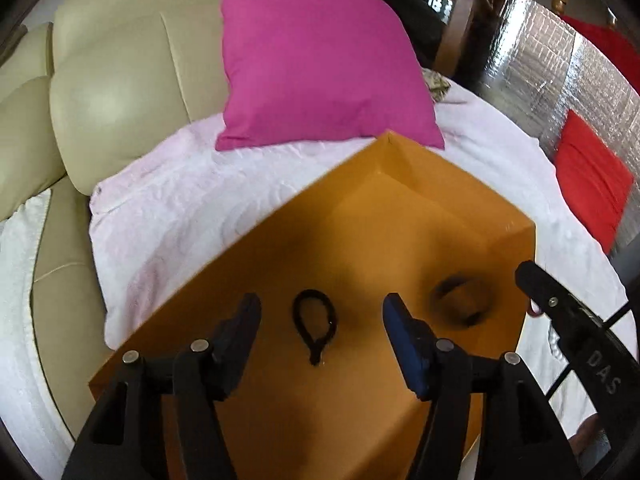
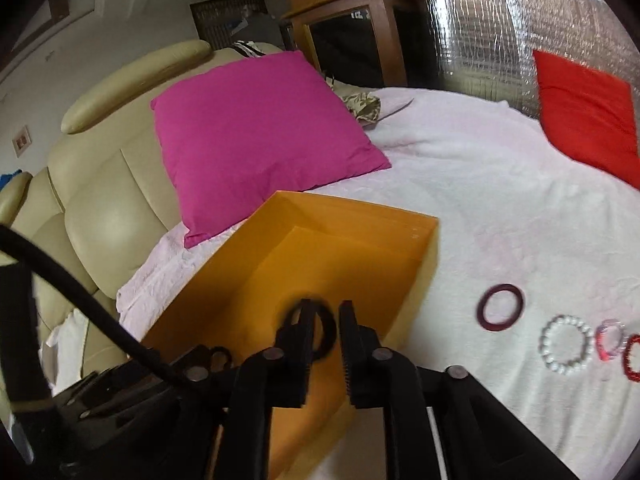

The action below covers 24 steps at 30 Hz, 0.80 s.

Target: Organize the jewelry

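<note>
An orange box (image 1: 360, 168) lies open on a white bedspread. A black cord bracelet (image 1: 315, 322) lies on the box floor between the fingers of my open, empty left gripper (image 1: 320, 316). A dark bangle (image 1: 460, 300) is in the box to its right, blurred. In the right wrist view my right gripper (image 2: 326, 324) hangs over the box (image 2: 424, 236), jaws a little apart, with that dark bangle (image 2: 326, 330) beside the left finger. On the bedspread to the right lie a maroon bangle (image 2: 500, 307), a white bead bracelet (image 2: 566, 345), a pink ring (image 2: 610, 338) and a red bracelet (image 2: 632, 358).
A magenta pillow (image 1: 316, 60) leans behind the box against a cream leather headboard (image 1: 120, 92). A red cushion (image 2: 588, 112) sits at the far right by a silver foil wall (image 2: 480, 20). The right gripper's body (image 1: 568, 320) shows at the left view's right edge.
</note>
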Motion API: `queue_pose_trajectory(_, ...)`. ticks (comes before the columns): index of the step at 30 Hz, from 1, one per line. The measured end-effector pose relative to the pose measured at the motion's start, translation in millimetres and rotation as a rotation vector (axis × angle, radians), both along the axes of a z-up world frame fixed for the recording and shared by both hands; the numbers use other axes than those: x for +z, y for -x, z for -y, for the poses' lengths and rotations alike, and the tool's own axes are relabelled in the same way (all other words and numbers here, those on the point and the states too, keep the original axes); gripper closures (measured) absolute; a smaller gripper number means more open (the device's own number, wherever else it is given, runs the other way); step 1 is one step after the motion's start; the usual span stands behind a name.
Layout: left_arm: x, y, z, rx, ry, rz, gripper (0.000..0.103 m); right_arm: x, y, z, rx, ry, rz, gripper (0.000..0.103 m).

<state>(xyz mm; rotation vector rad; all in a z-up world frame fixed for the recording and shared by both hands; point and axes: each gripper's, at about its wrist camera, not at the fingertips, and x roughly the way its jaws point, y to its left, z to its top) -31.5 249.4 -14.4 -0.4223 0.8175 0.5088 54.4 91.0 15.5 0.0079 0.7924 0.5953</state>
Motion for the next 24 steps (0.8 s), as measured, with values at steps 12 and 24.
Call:
queue_pose_trajectory(12,18,-9,43,-0.051,-0.102,0.056,0.038,17,3,103,-0.156,-0.027,0.04,0.057)
queue_pose_trajectory(24,33,-25,177,-0.343,-0.253,0.127,0.035,14,55,241,-0.391,0.031,0.023,0.053)
